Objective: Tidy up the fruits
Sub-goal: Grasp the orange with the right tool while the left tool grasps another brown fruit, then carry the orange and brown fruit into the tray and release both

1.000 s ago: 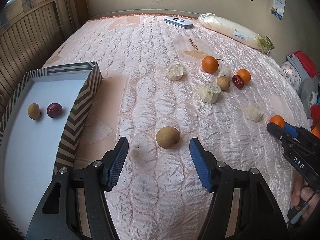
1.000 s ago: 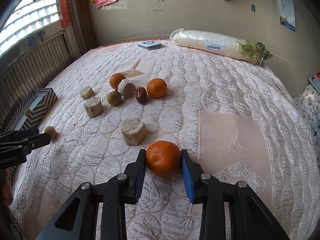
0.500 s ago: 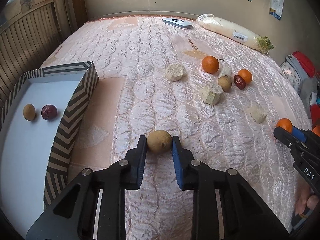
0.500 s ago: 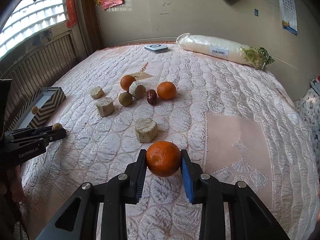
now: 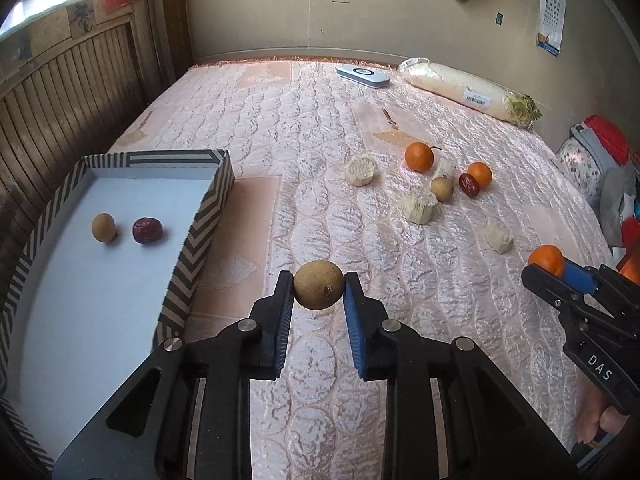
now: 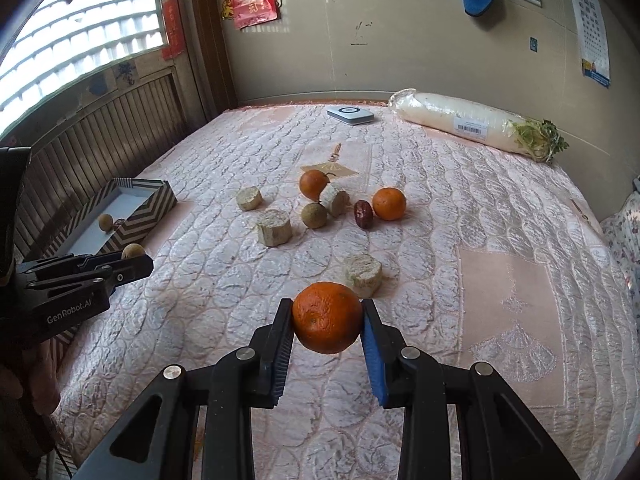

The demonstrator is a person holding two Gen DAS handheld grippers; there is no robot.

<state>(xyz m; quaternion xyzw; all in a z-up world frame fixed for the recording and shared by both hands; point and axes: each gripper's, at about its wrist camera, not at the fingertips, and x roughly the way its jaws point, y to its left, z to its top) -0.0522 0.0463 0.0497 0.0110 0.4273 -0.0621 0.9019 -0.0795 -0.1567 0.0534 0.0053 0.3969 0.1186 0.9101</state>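
My left gripper [image 5: 319, 294] is shut on a brown round fruit [image 5: 319, 285] and holds it above the bed, right of the striped box [image 5: 200, 216]. The box holds a small brown fruit [image 5: 103, 227] and a red date [image 5: 147, 230]. My right gripper [image 6: 327, 320] is shut on an orange [image 6: 327, 317], lifted above the bed. It also shows in the left wrist view [image 5: 546, 264]. On the bed lie two oranges [image 6: 389, 203] [image 6: 314, 184], a brown fruit [image 6: 315, 215] and a red date [image 6: 363, 214].
Several pale cut stalk chunks [image 6: 274, 227] [image 6: 363, 274] lie among the fruits. A wrapped white radish [image 6: 472, 125] and a flat white device [image 6: 351, 114] lie at the far end near the wall. Slatted wood panels [image 5: 60, 92] run along the left.
My left gripper closed on the brown fruit and lifted it off the bed. My right gripper rose with the orange held.
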